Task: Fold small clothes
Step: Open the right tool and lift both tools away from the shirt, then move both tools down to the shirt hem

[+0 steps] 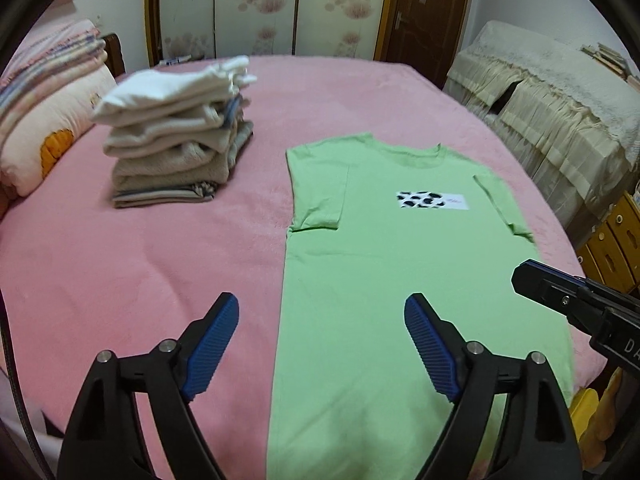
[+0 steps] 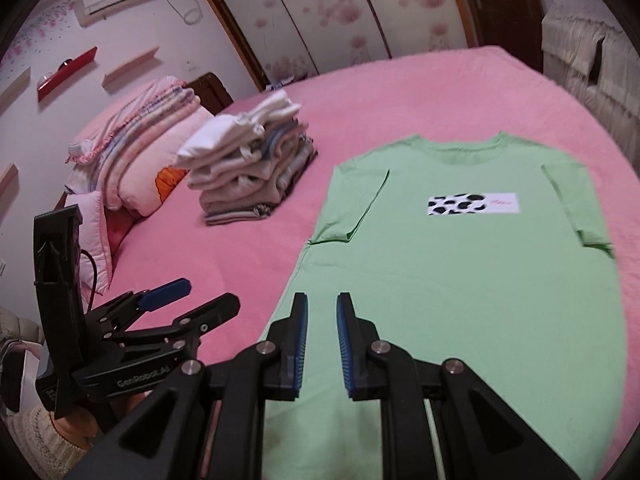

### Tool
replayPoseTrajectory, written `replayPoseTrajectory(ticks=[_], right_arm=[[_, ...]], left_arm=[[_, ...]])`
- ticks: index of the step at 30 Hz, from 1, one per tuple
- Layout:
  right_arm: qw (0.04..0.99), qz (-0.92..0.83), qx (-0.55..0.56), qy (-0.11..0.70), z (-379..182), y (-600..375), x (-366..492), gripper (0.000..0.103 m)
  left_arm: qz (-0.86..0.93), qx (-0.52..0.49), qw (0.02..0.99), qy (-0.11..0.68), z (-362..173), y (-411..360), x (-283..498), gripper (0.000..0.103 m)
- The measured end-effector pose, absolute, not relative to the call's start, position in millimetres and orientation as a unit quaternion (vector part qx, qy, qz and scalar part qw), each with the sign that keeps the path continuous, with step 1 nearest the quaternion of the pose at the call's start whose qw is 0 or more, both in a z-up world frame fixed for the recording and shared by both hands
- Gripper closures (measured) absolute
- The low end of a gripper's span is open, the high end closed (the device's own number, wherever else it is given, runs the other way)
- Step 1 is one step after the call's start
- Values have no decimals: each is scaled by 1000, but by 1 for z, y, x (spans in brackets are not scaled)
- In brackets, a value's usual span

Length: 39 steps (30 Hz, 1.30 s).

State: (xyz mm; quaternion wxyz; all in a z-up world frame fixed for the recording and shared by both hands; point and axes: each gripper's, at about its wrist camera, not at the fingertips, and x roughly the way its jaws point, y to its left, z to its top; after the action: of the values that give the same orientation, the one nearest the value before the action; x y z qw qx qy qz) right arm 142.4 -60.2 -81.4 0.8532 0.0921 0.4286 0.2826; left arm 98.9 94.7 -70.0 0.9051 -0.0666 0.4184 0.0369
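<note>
reading "genrobot.ai" on the left gripper (image 2: 176, 300) beside green t-shirt (image 2: 460, 280).

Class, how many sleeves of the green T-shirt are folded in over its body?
2: one sleeve at the side nearest the stack of clothes, the other sleeve at the opposite side.

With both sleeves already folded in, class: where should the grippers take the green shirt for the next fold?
Take the green shirt by its bottom hem, one corner per gripper, coming from the near edge. It lies flat with the collar far away, so the hem probably lifts up towards it.
</note>
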Motion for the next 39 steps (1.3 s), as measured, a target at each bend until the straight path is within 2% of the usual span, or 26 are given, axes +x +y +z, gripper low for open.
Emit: replayPoseTrajectory(ticks=[11,15,18,26,32,39], right_arm=[[878,274,71,386,-44,-95,68,85],[885,259,69,380,-41,-112,50,72],[893,244,73,372,-39,-129,38,66],[908,202,62,363,-49,-166,20,66],[911,179,49,367,-67,-183,12,66],[904,176,38,388,-98,-196,5,66]], left_arm=[[34,-74,916,392,-38,68,29,12],[34,-83,910,404,-41,67,15,12],[29,-89,909,406,-44,68,7,12],[11,-115,907,404,-64,77,-7,12],[19,-99,914,392,-83,84,-14,12],[12,-99,905,414,-116,97,-11,12]])
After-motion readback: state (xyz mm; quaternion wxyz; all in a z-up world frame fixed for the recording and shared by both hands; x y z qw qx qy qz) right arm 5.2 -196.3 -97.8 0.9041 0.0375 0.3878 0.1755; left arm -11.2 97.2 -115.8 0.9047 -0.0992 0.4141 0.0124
